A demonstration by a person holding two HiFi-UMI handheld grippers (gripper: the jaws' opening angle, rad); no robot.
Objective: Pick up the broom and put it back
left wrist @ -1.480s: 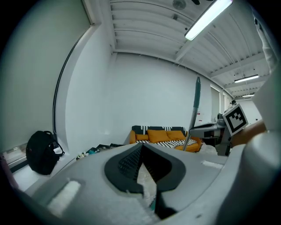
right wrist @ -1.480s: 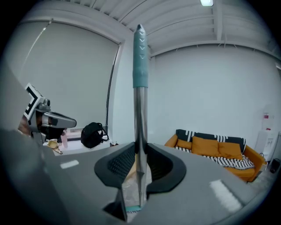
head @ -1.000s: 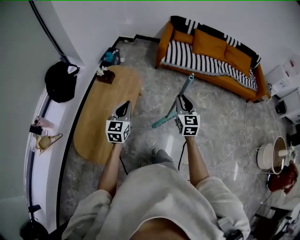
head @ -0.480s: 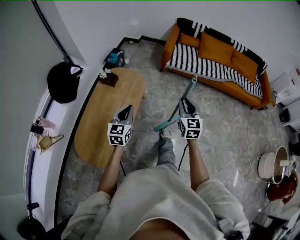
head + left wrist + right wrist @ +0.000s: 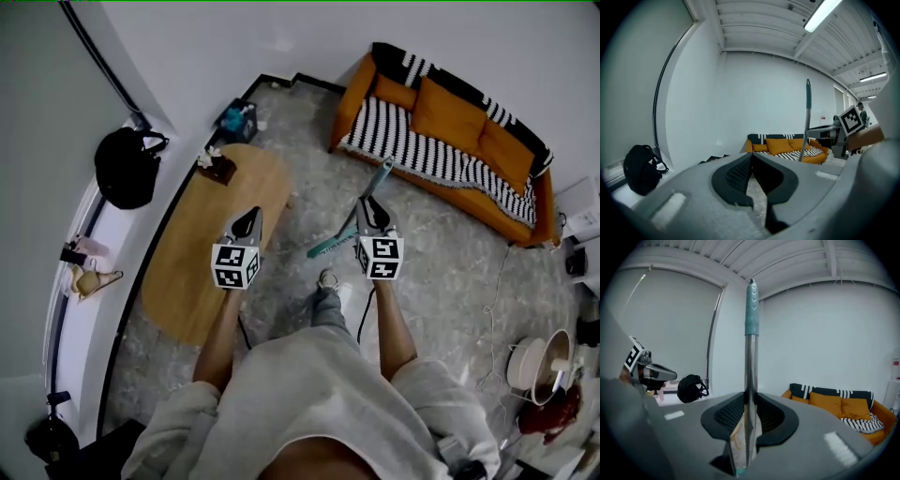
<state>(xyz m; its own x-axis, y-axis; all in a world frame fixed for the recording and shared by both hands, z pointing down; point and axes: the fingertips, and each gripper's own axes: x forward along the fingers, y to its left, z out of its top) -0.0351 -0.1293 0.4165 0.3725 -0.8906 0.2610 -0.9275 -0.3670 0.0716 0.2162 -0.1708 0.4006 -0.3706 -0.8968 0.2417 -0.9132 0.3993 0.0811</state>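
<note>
Your right gripper point(image 5: 747, 401) is clamped on the broom point(image 5: 751, 333), metal pole upright between the pads, teal grip on top. Left of the pole: black backpack point(image 5: 692, 388), then your left gripper point(image 5: 649, 371). Right of the pole: orange sofa point(image 5: 834, 406).

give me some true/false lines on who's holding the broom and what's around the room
1. The right claw is shut on the broom pole. True.
2. The left claw grips the broom as well. False: its jaws are together with nothing between them.
3. The broom head rests on the sofa. False: it is over the floor, near the person's foot.
4. A black backpack sits on the ledge left of the wooden table. True.
5. The sofa is blue. False: it is orange with a striped throw.
</note>
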